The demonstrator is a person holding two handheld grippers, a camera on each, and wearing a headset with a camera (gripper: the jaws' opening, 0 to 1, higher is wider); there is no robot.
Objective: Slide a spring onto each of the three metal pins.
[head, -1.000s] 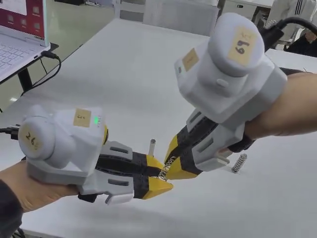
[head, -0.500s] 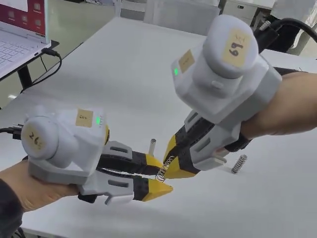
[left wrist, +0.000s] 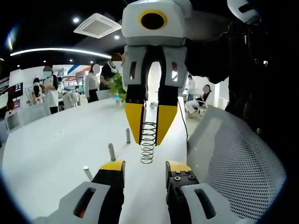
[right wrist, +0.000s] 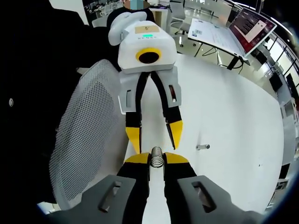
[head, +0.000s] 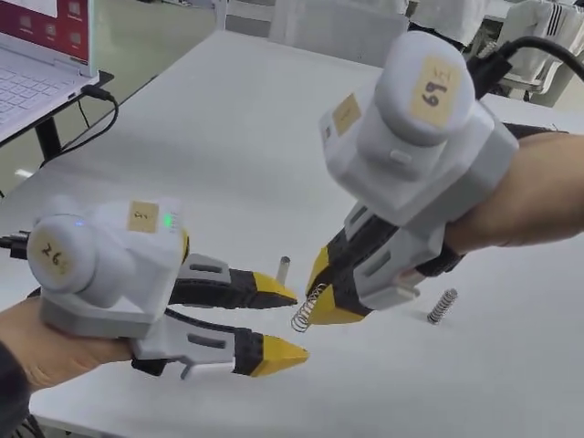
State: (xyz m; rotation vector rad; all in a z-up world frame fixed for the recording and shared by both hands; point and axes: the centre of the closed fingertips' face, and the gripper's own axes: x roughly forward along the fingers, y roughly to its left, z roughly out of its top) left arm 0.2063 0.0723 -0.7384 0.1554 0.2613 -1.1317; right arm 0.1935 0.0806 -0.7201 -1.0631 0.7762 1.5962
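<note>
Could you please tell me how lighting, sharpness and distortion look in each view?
Head view: even, soft light, only faint shadows on the white table under the left gripper and right gripper, no visible bending. Left gripper view: strong fisheye curving of the table, bright ceiling lights, spring crisp. Right gripper view: same fisheye curving, spring's end sharp, no glare.
</note>
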